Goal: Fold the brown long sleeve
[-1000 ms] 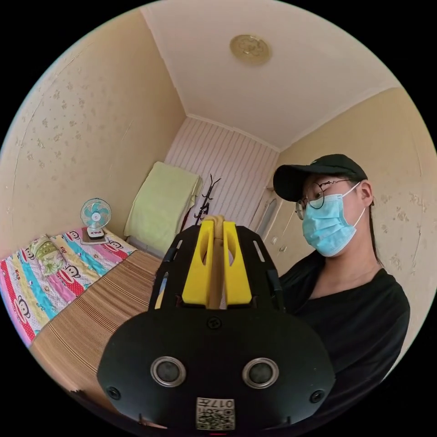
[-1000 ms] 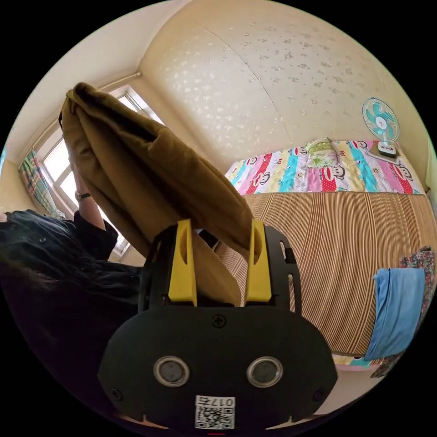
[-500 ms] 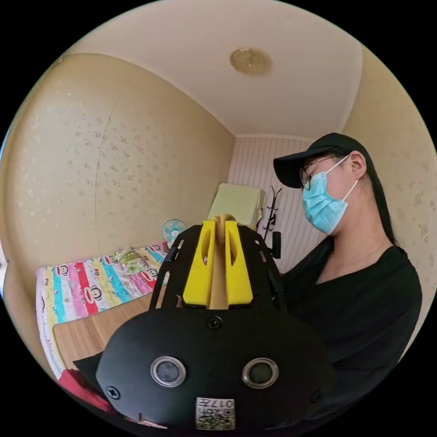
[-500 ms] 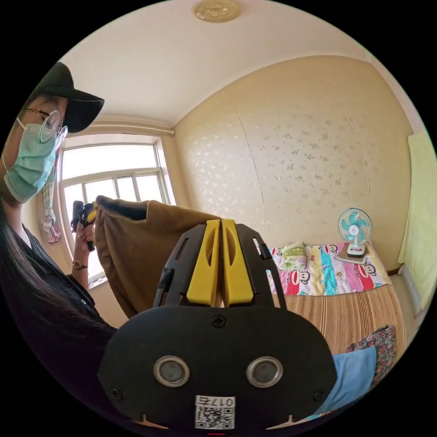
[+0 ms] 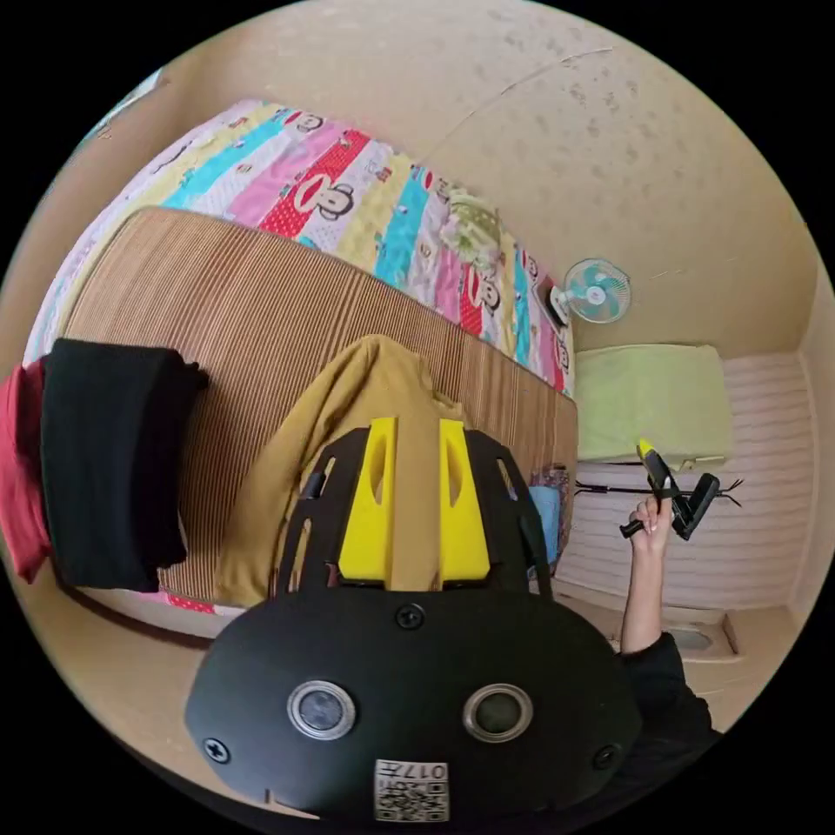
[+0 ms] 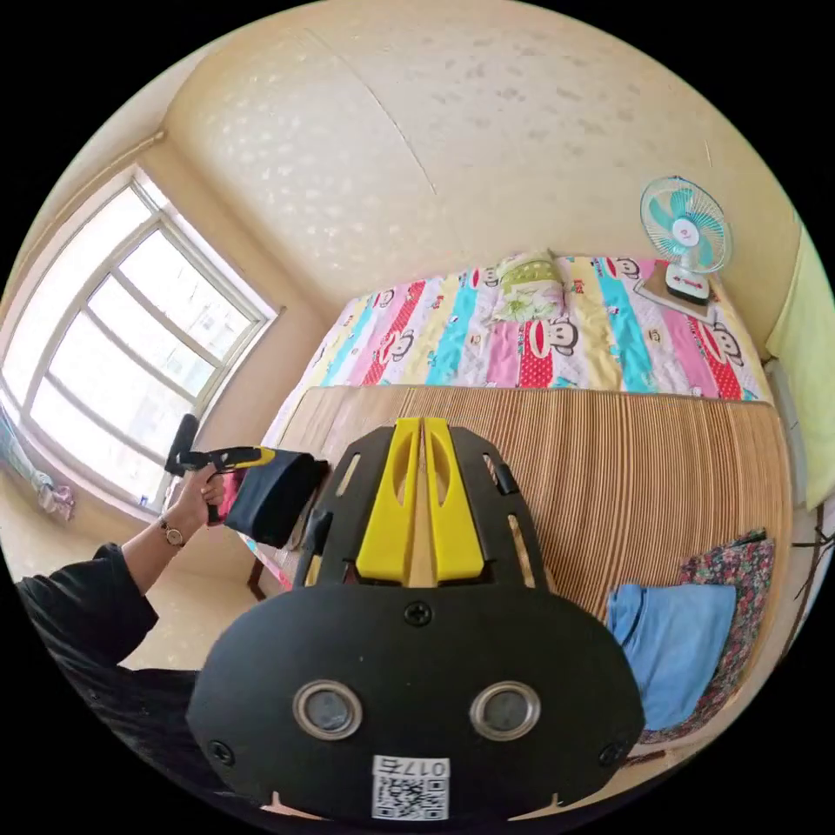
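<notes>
In a pale-walled bedroom, across a bed laid with a striped mat (image 5: 261, 287) and a cartoon quilt (image 5: 348, 191), with a small fan (image 5: 594, 291) at the far end. On the mat, at the near edge: the brown long sleeve (image 5: 365, 391), heaped in a loose ridge and running up into the left gripper (image 5: 414, 500). Beside it, apart, a folded black garment (image 5: 113, 461) stacked on something red.

Looks soft, light and limp, with no stiffness of its own; likely to sag and bunch wherever unsupported, yet unlikely to slip from a firm pinch or to suffer from one. Best taken at two points on one edge, probably shoulder seams or hem corners, so as to hang flat before going down on the mat. Hard to say from here which part of the garment sits in the jaws.

Left gripper: yellow jaws a narrow way apart, brown cloth filling the gap between them; impossible to tell whether pinching or merely straddling.

Right gripper (image 6: 422, 500): jaws drawn almost together, a bare sliver between, no cloth seen hanging from it; held up off to the side in a raised hand (image 5: 648, 531), well apart from the garment. Below it, at the mat's corner, a folded blue garment (image 6: 678, 635).
</notes>
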A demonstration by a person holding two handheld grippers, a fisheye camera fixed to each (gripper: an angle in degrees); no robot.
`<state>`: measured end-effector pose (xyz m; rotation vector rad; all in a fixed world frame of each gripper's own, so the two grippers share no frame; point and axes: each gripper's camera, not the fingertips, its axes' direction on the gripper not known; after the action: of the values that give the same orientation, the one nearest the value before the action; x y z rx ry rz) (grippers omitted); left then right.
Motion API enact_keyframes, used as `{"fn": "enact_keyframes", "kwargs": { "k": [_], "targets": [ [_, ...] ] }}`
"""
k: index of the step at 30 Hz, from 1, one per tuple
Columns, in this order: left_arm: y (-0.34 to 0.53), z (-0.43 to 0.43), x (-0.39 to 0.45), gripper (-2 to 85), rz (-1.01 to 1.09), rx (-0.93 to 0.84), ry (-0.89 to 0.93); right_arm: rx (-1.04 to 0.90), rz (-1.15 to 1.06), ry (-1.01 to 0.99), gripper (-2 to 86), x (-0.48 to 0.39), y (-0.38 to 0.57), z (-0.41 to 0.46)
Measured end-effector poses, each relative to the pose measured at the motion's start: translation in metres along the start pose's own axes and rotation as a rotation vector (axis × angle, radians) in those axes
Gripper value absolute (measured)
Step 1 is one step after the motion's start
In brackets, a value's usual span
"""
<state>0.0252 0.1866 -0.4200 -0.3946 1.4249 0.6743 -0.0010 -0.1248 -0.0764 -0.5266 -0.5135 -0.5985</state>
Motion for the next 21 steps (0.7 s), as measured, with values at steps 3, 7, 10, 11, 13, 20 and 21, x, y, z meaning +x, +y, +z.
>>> {"fn": "enact_keyframes", "kwargs": {
  "k": [3,7,10,11,13,20,21],
  "targets": [
    [0.035,0.084,-0.071,8.0,-0.098,-0.217,-0.054,-0.381,0.145,-0.066,5.6,0.073,0.108,0.104],
    [0.068,0.137,-0.143,7.9,-0.218,-0.362,-0.131,-0.659,0.237,-0.311,9.1,0.115,0.226,0.180],
    [0.072,0.133,-0.179,7.9,-0.277,-0.290,-0.170,-0.719,0.222,-0.392,10.6,0.120,0.269,0.203],
    [0.069,0.128,-0.191,7.9,-0.310,-0.247,-0.175,-0.735,0.222,-0.393,10.3,0.123,0.276,0.208],
    [0.063,0.121,-0.211,7.9,-0.392,-0.198,-0.215,-0.781,0.175,-0.377,8.9,0.127,0.280,0.214],
    [0.040,0.099,-0.251,2.5,-0.388,-0.146,-0.349,-0.799,0.094,-0.821,3.7,0.211,0.225,0.152],
    [0.033,0.100,-0.251,1.2,-0.337,-0.257,-0.337,-0.697,0.145,-0.937,3.6,0.240,0.213,0.120]
  ]
}}
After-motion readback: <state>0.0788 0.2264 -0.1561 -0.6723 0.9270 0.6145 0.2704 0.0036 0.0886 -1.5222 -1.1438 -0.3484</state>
